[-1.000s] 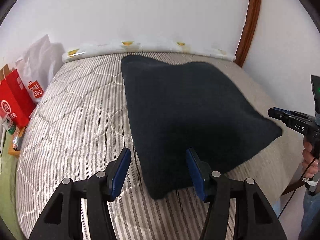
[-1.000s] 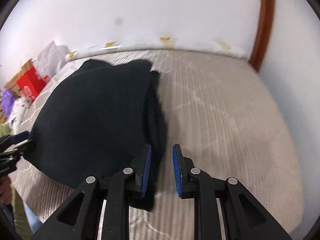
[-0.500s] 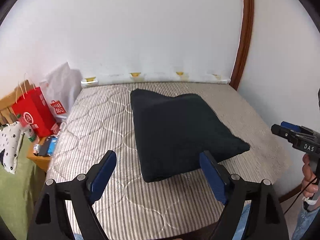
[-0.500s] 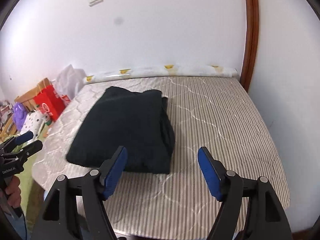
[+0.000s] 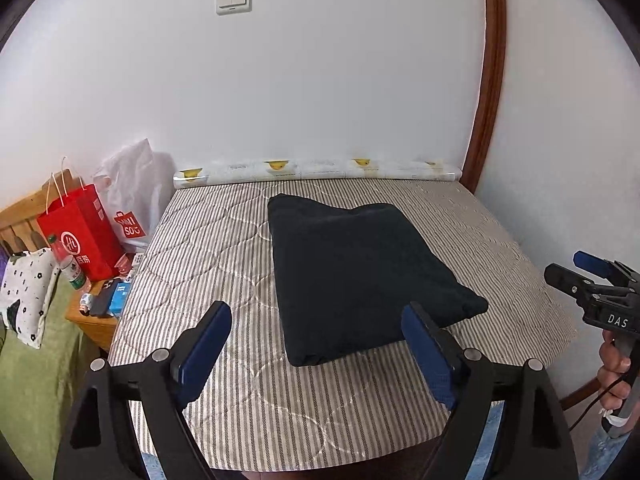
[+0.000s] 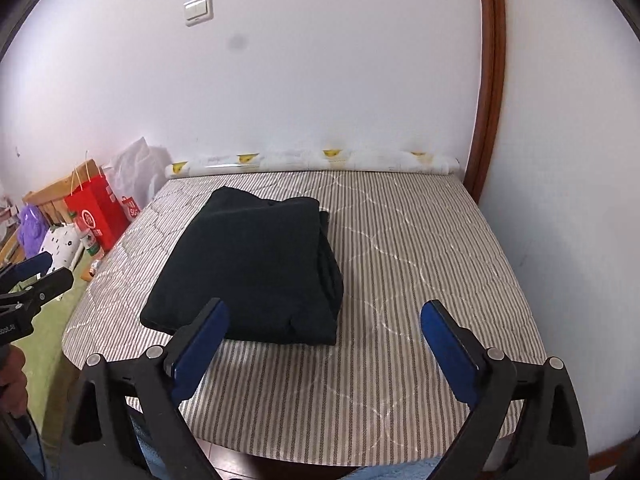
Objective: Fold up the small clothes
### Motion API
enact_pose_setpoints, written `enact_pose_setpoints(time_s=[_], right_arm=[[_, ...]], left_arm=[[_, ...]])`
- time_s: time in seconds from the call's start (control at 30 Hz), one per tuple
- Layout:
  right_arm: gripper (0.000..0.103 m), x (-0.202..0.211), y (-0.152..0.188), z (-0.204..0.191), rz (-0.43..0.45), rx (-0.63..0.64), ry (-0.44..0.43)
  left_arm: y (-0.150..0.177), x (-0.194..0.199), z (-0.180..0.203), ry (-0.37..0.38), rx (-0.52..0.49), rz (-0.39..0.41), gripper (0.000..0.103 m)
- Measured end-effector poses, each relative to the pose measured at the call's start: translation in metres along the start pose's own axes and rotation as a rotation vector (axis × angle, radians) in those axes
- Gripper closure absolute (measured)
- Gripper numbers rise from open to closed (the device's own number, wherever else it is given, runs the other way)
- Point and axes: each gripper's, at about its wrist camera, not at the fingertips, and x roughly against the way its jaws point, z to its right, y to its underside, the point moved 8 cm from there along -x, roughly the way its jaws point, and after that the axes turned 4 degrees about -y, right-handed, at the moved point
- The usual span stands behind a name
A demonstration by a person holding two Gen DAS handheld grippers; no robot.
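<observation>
Folded dark garment rests on the striped mattress

We hold the left gripper wide and empty; the right gripper, jaws opening, grips nothing; the garment lies ahead.

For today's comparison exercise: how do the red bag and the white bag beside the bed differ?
The red bag is stiff, upright and has string handles; the white bag is soft, crumpled plastic. The red bag stands nearer the camera, the white bag behind it, against the wall. Both carry printed logos.
</observation>
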Motion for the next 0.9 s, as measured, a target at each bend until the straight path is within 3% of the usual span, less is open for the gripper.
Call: enact_pose_setpoints(time_s=[0.9], right_arm=[[0.007,0.0032,0.0035,-0.0009,-0.001,-0.019,-0.003]], left_arm=[[0.0028,0.0018,-0.0062,-0.033,0.002,-0.001,0.017]])
